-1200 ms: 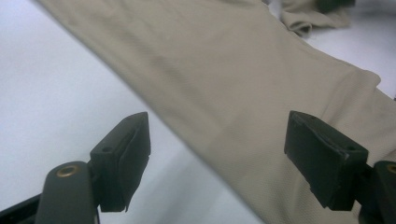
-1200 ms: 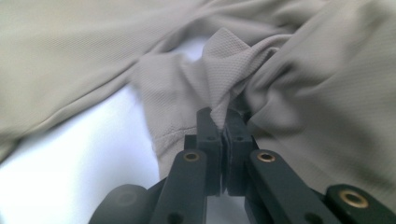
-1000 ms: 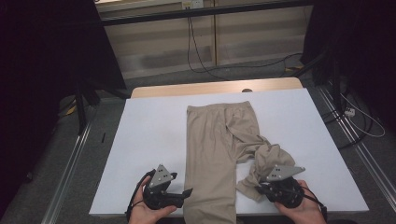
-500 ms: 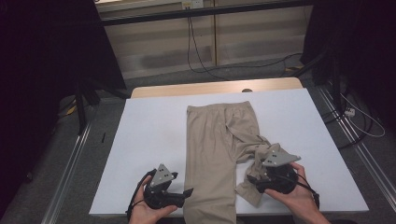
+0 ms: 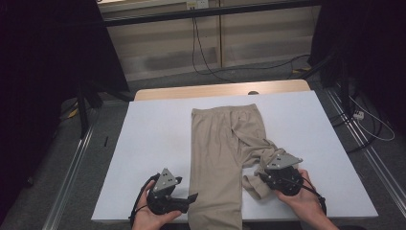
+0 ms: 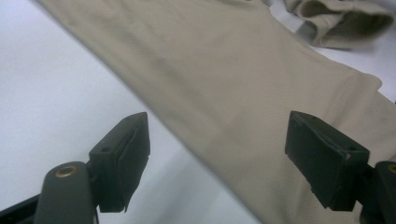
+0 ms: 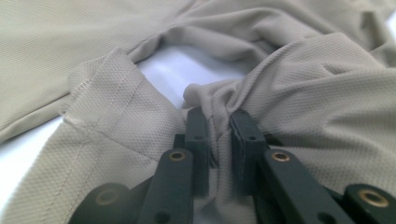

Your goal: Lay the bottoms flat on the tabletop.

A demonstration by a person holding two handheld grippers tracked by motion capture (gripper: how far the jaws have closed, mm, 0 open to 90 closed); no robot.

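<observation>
A pair of beige trousers (image 5: 220,143) lies lengthwise on the white table (image 5: 158,134), waist at the far end. Its right leg is bunched up near the hem (image 5: 253,184). My right gripper (image 5: 262,179) has just been closing and now pinches a fold of that bunched fabric (image 7: 327,93) between its jaws (image 7: 219,126). My left gripper (image 5: 191,199) rests at the table's near edge, beside the flat left leg. Its jaws stand wide apart (image 6: 219,158), with the edge of the leg (image 6: 233,70) beyond and between them but untouched.
A wooden strip (image 5: 220,90) runs along the table's far edge. Black cables (image 5: 206,52) trail over the floor behind it. A metal rail (image 5: 72,163) lines the left side, and more cables (image 5: 364,120) lie on the right.
My right gripper has shifted a little forward and left into the bunched leg, and its jaws have shut on the cloth. The left gripper has kept still.
</observation>
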